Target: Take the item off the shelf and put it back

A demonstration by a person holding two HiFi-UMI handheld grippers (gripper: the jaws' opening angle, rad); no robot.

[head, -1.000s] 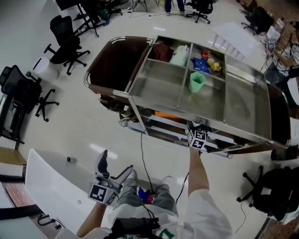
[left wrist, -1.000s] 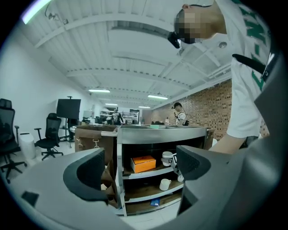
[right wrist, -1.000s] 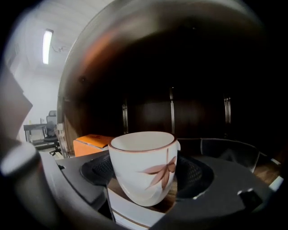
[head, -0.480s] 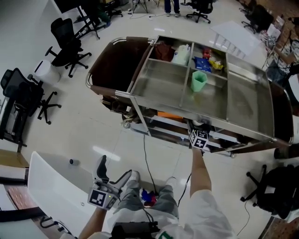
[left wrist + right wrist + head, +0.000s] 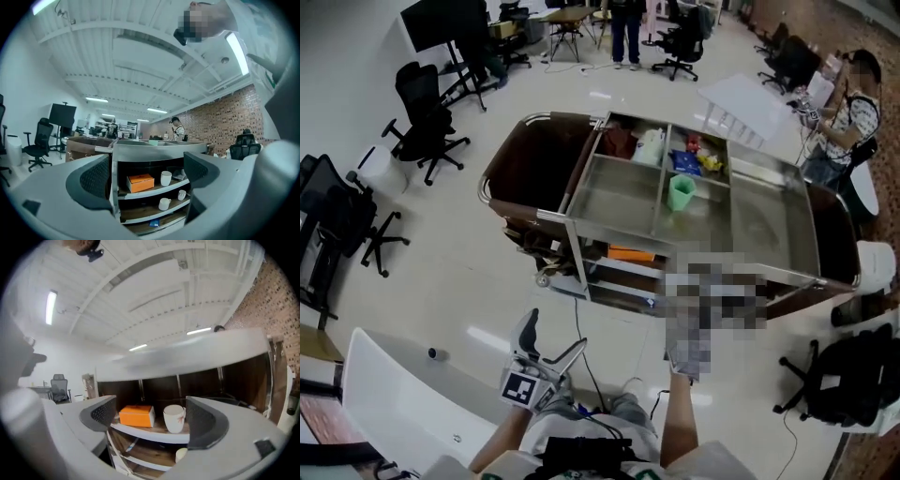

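Observation:
The cart's [image 5: 565, 217] lower shelves hold an orange box [image 5: 630, 253] and white mugs. In the right gripper view the orange box [image 5: 136, 416] and a white mug [image 5: 174, 418] with a small red print stand side by side on the upper shelf, a short way ahead of my right gripper [image 5: 150, 420], which is open and empty. Another mug [image 5: 181, 454] sits on the shelf below. My left gripper [image 5: 147, 176] is open and empty too, farther back, facing the same box [image 5: 140, 182] and mug [image 5: 165, 178]. In the head view the left gripper [image 5: 551, 339] hovers near my knees; a mosaic covers the right one.
The steel top tray [image 5: 712, 234] carries a green cup [image 5: 681, 192], snack bags and a white bag in its far compartments. Office chairs [image 5: 422, 117] stand around. A white curved table [image 5: 403, 403] is at my lower left. A person [image 5: 848, 103] sits at the right.
My right gripper has drawn back from the cart's shelf towards me, empty. The view now stands farther from the cart. The left gripper has stayed near my lap.

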